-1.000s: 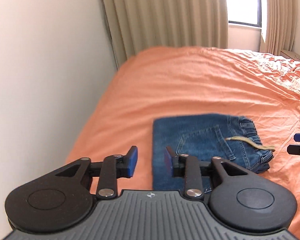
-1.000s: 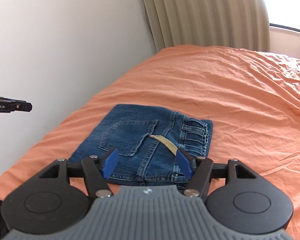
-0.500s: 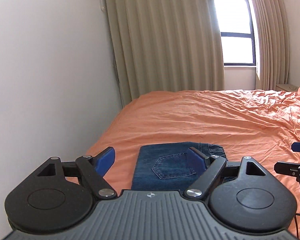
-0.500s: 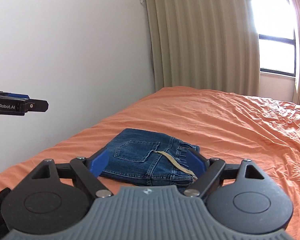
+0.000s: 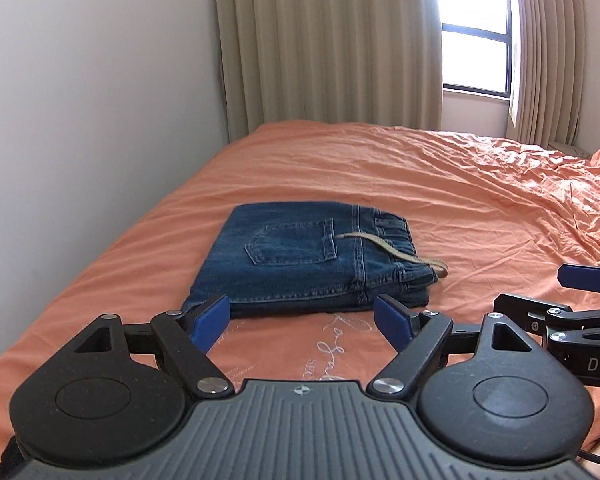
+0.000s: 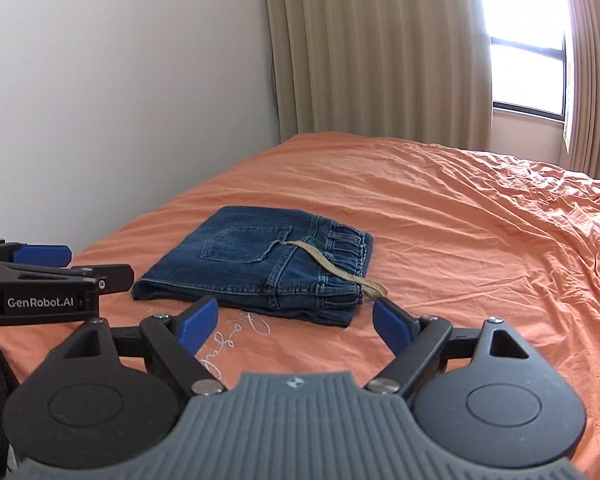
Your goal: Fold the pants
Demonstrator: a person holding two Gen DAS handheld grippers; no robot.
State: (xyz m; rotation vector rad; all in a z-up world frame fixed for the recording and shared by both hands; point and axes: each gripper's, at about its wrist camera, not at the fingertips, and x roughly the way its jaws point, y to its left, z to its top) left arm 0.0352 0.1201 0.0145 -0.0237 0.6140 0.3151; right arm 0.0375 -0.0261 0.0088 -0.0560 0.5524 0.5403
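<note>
left gripper (image 5: 302, 318) jaws wider apart than before, empty | right gripper (image 6: 288, 320) same | both backed off | jeans (image 5: 308, 258) folded square on bed (image 5: 440, 184) at 12 o'clock, drawstring (image 5: 396, 252) trailing out

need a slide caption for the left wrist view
Folded jeans lie on the orange bedsheet beyond the open, empty left gripper.
</note>
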